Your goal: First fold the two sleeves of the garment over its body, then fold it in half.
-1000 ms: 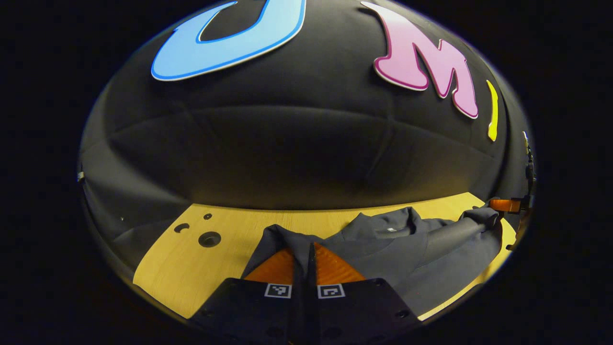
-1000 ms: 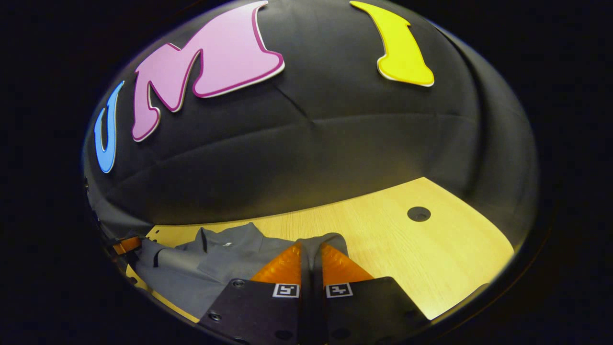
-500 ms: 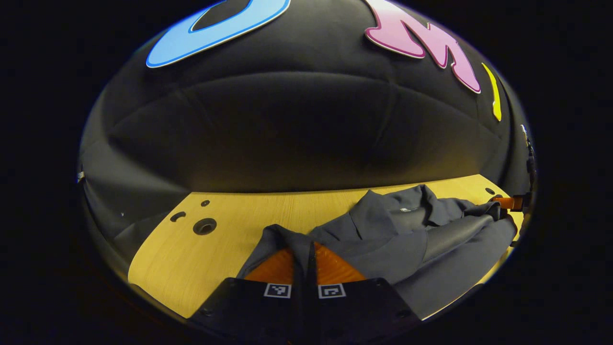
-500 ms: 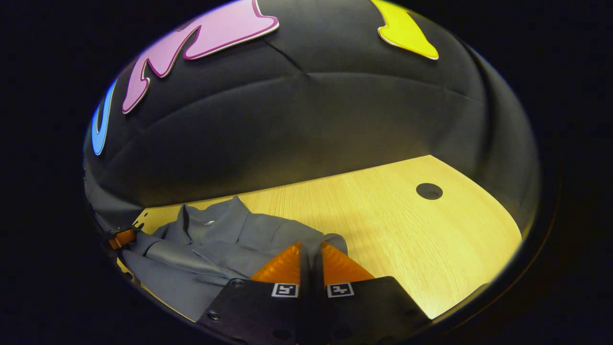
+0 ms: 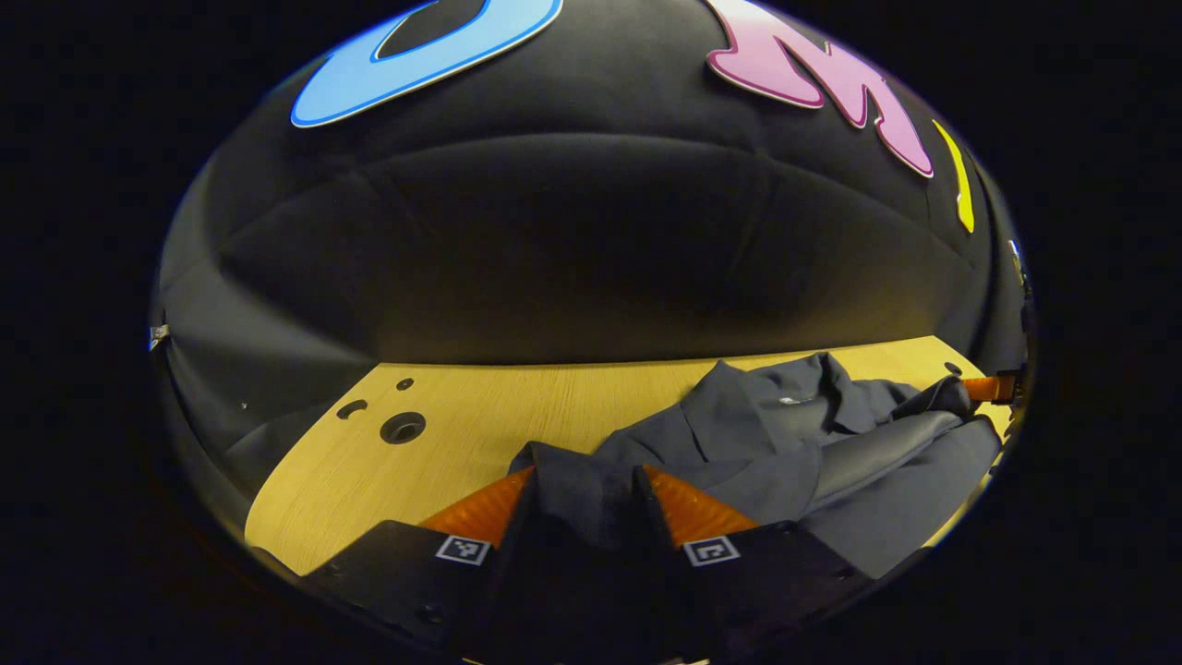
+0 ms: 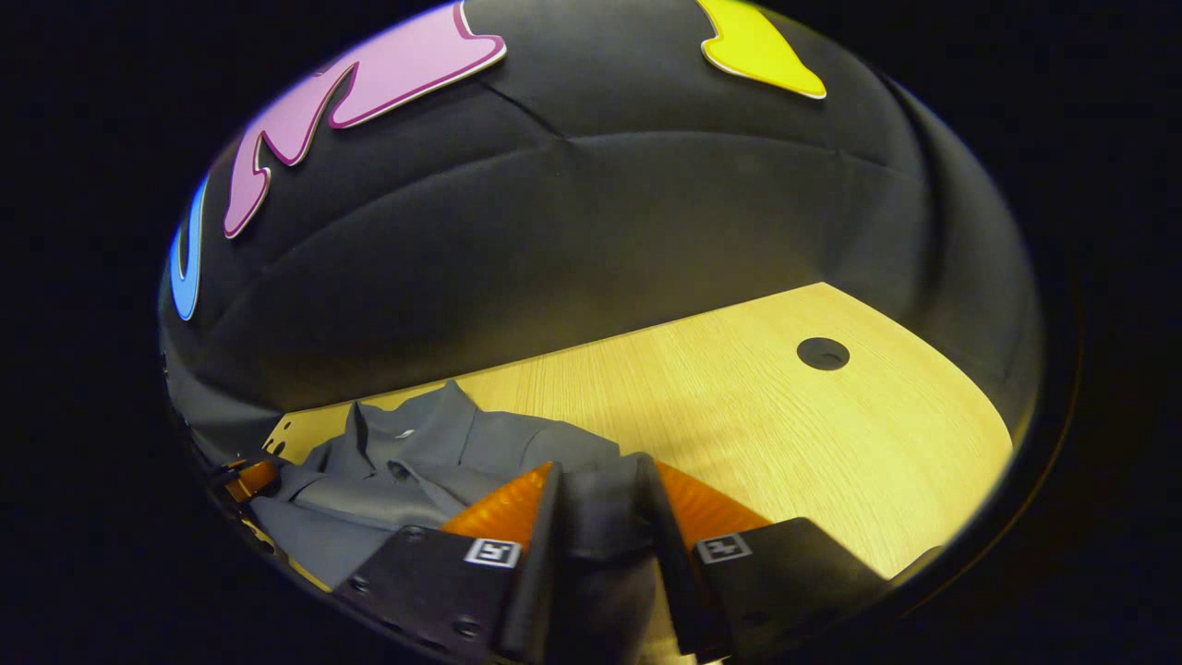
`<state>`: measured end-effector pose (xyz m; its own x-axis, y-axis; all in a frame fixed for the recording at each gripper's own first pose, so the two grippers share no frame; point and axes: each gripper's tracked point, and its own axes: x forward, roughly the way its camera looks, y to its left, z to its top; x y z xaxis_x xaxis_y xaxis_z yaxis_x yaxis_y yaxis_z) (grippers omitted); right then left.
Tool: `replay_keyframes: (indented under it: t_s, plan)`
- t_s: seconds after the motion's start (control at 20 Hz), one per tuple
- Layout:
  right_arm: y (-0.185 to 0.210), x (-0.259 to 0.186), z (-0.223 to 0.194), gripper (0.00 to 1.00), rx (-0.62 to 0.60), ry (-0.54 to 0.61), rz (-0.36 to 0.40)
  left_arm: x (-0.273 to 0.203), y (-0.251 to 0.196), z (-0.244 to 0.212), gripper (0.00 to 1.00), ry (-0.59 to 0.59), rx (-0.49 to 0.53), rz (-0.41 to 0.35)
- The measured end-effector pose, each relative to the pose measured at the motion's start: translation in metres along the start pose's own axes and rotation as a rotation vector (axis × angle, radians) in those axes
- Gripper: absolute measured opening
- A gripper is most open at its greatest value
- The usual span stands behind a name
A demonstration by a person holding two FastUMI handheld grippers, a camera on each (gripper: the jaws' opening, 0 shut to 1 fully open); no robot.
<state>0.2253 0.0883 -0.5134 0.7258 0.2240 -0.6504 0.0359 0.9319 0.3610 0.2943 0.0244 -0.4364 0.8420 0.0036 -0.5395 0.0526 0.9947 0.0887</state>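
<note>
Garment (image 5: 739,453) lies on table (image 5: 462,434), long axis running L–R between both grippers. L gripper (image 5: 584,485) fingers spread, cloth corner loose between them; R gripper (image 6: 598,480) same, at the opposite corner. Each equally near its own end.

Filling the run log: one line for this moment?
left gripper: open | right gripper: open | shirt: released on table
</note>
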Motion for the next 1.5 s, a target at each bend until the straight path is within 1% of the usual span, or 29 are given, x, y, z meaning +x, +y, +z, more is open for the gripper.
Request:
replay_keyframes:
  t_s: [0.05, 0.1, 0.15, 0.2, 0.25, 0.3, 0.35, 0.4, 0.55, 0.7, 0.85, 1.05, 1.1, 1.3, 1.5]
  plan:
    - [0.002, -0.005, 0.001, 0.68, -0.003, 0.000, 0.002, -0.003, -0.002, 0.002, 0.68, -0.003, 0.005, -0.007]
    - [0.001, -0.010, 0.004, 0.68, -0.007, -0.011, -0.002, -0.005, -0.003, 0.004, 0.75, -0.007, 0.012, -0.007]
    - [0.002, -0.016, 0.007, 0.60, -0.005, -0.022, 0.001, -0.009, -0.004, 0.007, 0.82, -0.015, 0.022, -0.003]
    - [0.006, -0.022, 0.010, 0.76, 0.000, -0.032, 0.007, -0.013, -0.008, 0.008, 0.97, -0.021, 0.029, -0.009]
    - [0.009, -0.029, 0.011, 0.95, 0.004, -0.034, 0.015, -0.020, -0.013, 0.012, 1.00, -0.026, 0.034, -0.021]
    - [0.010, -0.035, 0.012, 0.86, 0.001, -0.036, 0.017, -0.025, -0.018, 0.013, 0.99, -0.030, 0.037, -0.033]
    - [0.010, -0.042, 0.014, 0.94, -0.009, -0.038, 0.015, -0.033, -0.023, 0.014, 0.99, -0.030, 0.037, -0.045]
    - [0.011, -0.051, 0.017, 0.96, -0.021, -0.042, 0.016, -0.040, -0.027, 0.015, 0.99, -0.029, 0.033, -0.059]
    - [0.016, -0.082, 0.030, 0.96, -0.052, -0.065, 0.042, -0.072, -0.038, 0.030, 0.98, -0.061, 0.017, -0.090]
    - [0.019, -0.118, 0.041, 0.97, -0.070, -0.088, 0.072, -0.109, -0.042, 0.043, 0.99, -0.092, 0.016, -0.098]
    - [0.021, -0.153, 0.047, 0.96, -0.088, -0.111, 0.086, -0.145, -0.045, 0.050, 0.98, -0.110, -0.002, -0.100]
    - [0.029, -0.200, 0.042, 0.96, -0.119, -0.113, 0.115, -0.194, -0.049, 0.051, 0.99, -0.123, -0.007, -0.098]
    - [0.023, -0.203, 0.039, 0.96, -0.126, -0.109, 0.126, -0.206, -0.050, 0.051, 0.98, -0.127, -0.009, -0.098]
    - [0.041, -0.242, 0.029, 0.96, -0.150, -0.097, 0.189, -0.250, -0.055, 0.053, 0.98, -0.145, -0.002, -0.097]
    - [0.052, -0.271, 0.030, 0.96, -0.160, -0.116, 0.222, -0.285, -0.065, 0.055, 0.98, -0.167, -0.013, -0.106]
